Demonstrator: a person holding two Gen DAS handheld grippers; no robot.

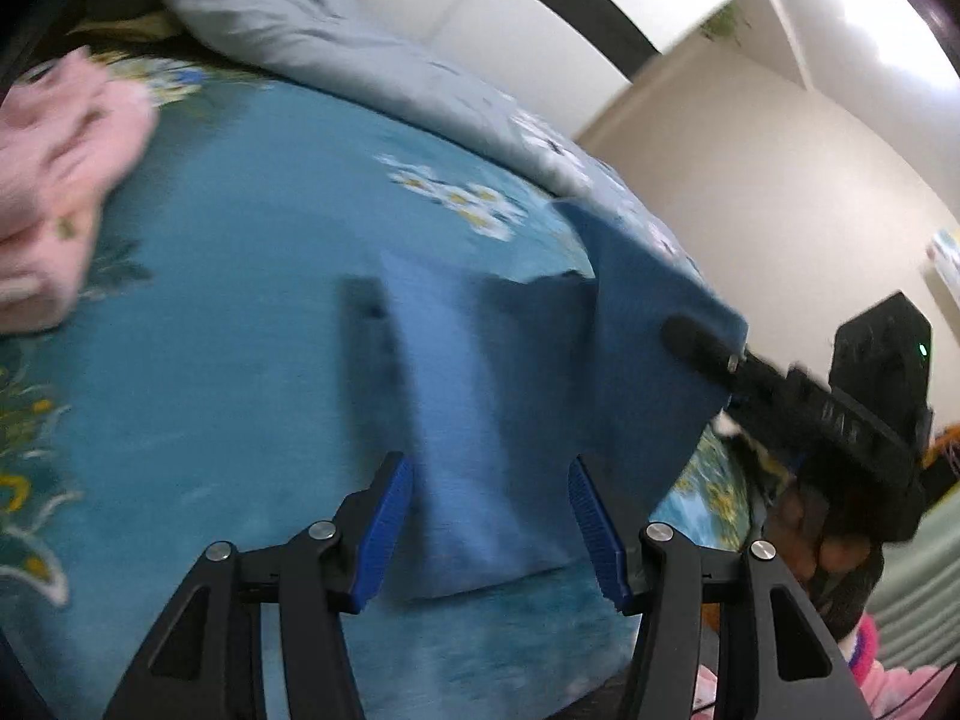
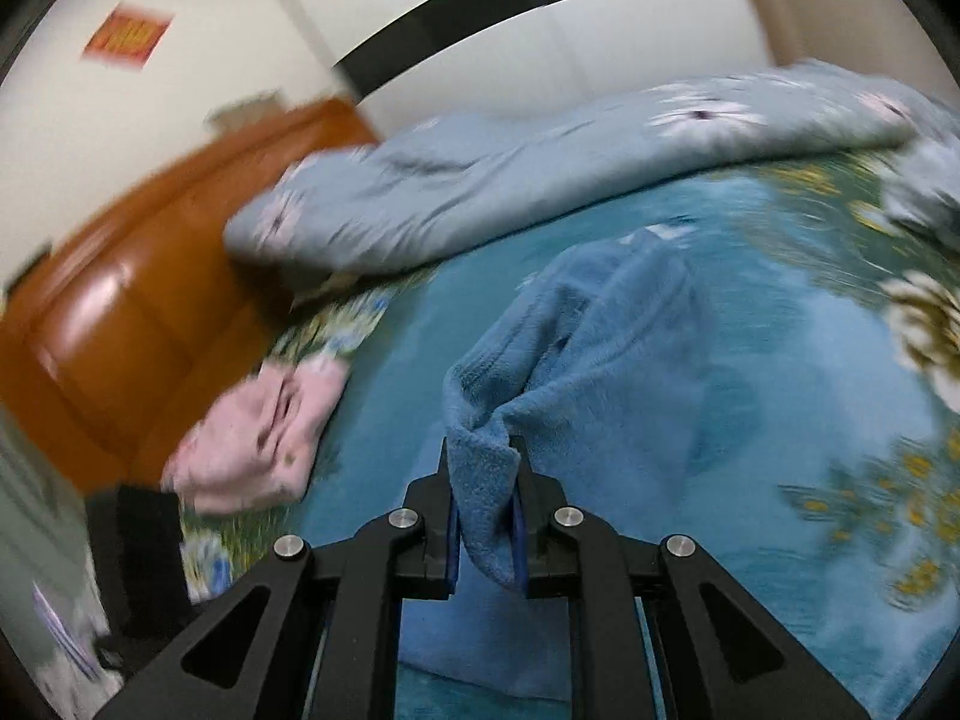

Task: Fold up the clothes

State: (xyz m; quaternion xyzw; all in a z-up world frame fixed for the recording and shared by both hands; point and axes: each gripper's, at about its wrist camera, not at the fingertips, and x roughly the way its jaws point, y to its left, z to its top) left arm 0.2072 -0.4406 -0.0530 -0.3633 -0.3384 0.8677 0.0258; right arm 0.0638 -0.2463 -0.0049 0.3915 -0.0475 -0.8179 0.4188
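Two grippers: both over the bed, one blue fleece garment between them.
Right gripper: fingers clamped on a bunched edge of the garment, corner lifted off the bed; seen in the left wrist view at the right, gripping the raised flap.
Left gripper: fingers spread apart, nothing pinched; lower end of the garment lies in the gap between them, no visible pad contact.
Garment position: mostly lying on the teal floral bed cover, long axis running away from the left gripper toward the grey duvet.
Key relation: free near edge is directly ahead of the left fingers, so left is nearer it.
Other clothes: pink garment well apart, far left.
Blur: heavy in both views.
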